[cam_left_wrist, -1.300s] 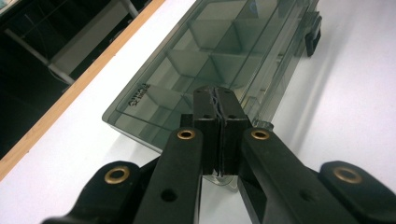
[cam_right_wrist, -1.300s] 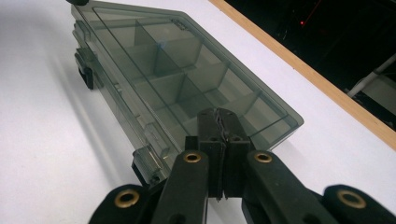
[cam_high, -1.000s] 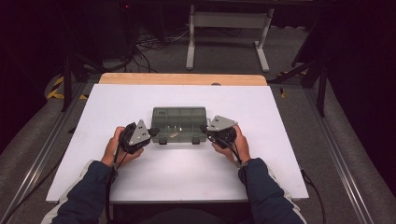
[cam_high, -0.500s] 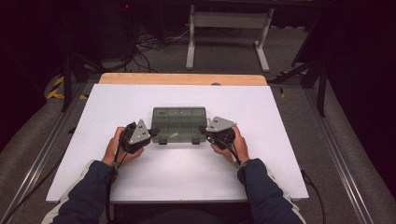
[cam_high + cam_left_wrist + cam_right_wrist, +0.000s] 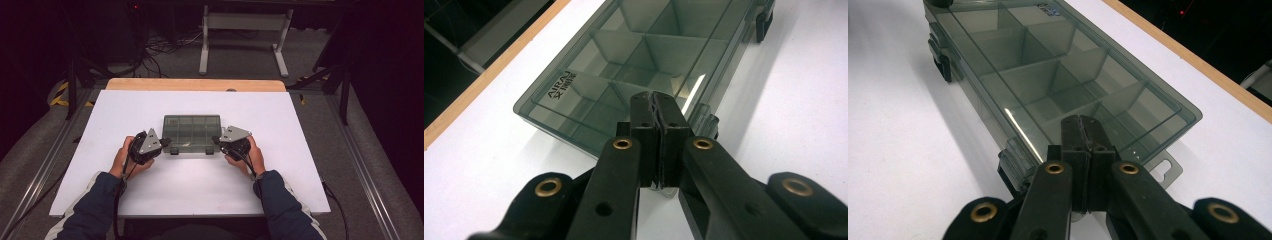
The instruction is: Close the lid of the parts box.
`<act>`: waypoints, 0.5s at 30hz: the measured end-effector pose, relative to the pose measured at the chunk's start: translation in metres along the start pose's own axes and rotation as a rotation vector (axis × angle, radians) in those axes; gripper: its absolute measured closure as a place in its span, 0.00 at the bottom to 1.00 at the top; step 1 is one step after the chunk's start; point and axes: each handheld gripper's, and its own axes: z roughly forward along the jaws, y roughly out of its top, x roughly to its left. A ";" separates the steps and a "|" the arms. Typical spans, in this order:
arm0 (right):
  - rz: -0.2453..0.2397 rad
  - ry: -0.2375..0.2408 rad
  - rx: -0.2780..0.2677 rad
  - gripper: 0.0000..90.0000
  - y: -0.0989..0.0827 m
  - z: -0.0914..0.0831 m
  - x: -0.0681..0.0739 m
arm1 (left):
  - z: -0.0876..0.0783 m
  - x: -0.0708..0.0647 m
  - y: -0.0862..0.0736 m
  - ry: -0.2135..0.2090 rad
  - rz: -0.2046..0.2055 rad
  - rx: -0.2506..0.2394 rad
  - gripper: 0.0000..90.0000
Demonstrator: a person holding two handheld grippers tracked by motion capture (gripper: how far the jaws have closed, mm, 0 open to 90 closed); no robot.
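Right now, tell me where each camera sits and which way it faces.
High view: fixed above the person's side, looking forward and down on the white table; both forearms, the left gripper and the right gripper flank the compartment box.
Left gripper view: rides the left gripper, looking along its shut jaws over the compartment box.
Right gripper view: rides the right gripper, jaws shut, looking across the compartment box from its other end.
Shared: both gripper views show the box lid closed, with latches on one side.
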 end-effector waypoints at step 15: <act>0.038 -0.007 -0.027 1.00 -0.004 0.002 -0.001 | 0.004 0.004 -0.004 0.024 -0.015 -0.015 1.00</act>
